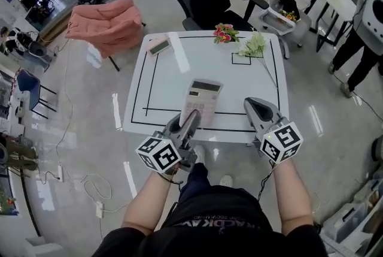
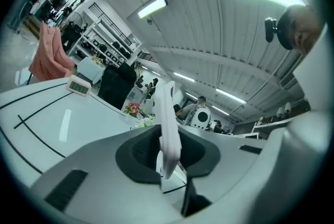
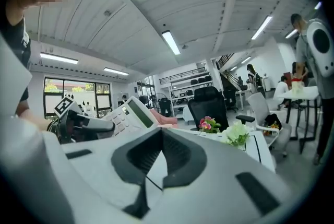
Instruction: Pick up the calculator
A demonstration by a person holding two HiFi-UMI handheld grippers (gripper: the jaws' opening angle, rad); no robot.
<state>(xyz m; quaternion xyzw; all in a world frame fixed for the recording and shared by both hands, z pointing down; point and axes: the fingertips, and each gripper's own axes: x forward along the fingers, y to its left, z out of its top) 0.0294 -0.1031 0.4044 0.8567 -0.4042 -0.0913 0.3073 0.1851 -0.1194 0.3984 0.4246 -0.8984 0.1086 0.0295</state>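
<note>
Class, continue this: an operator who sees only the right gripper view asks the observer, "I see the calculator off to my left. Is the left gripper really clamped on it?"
Observer: Yes. In the left gripper view the fingers of the left gripper press on the calculator, which stands edge-on between them.
Operator: Is there anything on the table that I miss?
Observer: On the table, at its far left corner, lies a small device with a display.
</note>
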